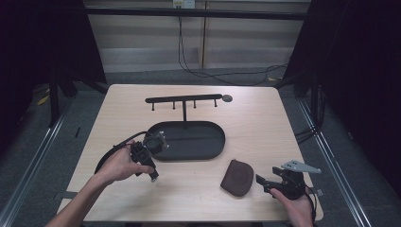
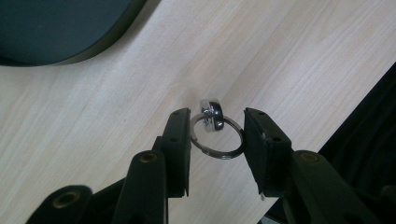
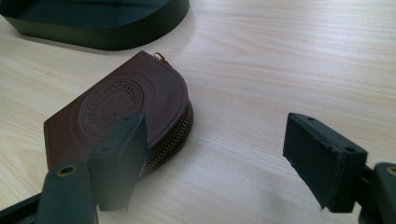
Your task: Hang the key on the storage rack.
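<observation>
Key ring [image 2: 218,140] pinched across its width by left gripper [image 2: 217,140] fingers — lifted off tabletop [image 2: 289,56] for carrying; right gripper [image 3: 215,163] fingers open, empty.

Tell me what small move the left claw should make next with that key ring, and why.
Probably carry it toward the hook rack behind the tray. The left claw already grips the key ring across its width, clear of the table, and the rack's pegs look free.

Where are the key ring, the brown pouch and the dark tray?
Key ring [image 2: 219,148], left gripper view, on its wire loop.
Brown pouch [image 3: 116,105], right gripper view, on its embossed face.
Dark tray [image 1: 215,150], high view, on its right rim.
</observation>
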A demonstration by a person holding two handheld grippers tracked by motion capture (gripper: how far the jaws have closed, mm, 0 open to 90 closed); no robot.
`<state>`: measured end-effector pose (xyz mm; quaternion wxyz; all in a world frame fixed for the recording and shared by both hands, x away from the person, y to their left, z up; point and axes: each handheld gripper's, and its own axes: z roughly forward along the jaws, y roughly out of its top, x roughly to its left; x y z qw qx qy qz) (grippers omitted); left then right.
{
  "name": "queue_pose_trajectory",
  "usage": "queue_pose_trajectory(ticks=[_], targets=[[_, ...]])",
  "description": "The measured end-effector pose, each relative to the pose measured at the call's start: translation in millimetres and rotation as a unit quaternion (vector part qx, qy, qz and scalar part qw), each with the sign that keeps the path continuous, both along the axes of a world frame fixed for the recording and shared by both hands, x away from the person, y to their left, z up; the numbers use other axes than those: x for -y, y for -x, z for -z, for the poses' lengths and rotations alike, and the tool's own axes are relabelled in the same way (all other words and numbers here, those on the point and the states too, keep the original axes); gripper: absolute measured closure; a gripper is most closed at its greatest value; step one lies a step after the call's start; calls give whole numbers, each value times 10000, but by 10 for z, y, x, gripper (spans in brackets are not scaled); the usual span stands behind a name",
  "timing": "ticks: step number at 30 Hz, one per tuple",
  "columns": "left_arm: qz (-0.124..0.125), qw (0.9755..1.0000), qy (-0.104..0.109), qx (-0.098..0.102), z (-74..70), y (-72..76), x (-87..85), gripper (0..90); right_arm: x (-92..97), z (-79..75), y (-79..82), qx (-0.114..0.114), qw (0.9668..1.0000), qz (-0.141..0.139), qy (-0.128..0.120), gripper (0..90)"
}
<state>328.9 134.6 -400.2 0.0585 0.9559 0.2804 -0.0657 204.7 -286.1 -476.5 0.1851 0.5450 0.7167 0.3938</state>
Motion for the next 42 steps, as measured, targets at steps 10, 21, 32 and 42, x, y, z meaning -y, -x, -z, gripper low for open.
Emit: queue_pose_trajectory(ticks=[10,21,32,42], targets=[[-211,9996,-153,69,-152,-102,-113,627,1,0,0,-5,10000,-2,-6,219],[-384,9990,-191,104,-318,-219,-225,627,1,0,0,-2,10000,-9,-12,217],[-543,9981,-203,190,-550,-378,-314,627,-2,0,0,-9,10000,-12,-16,217],[-784,9964,-207,233,-719,-524,-369,628,-2,1,-1,-16,10000,-8,-20,217]])
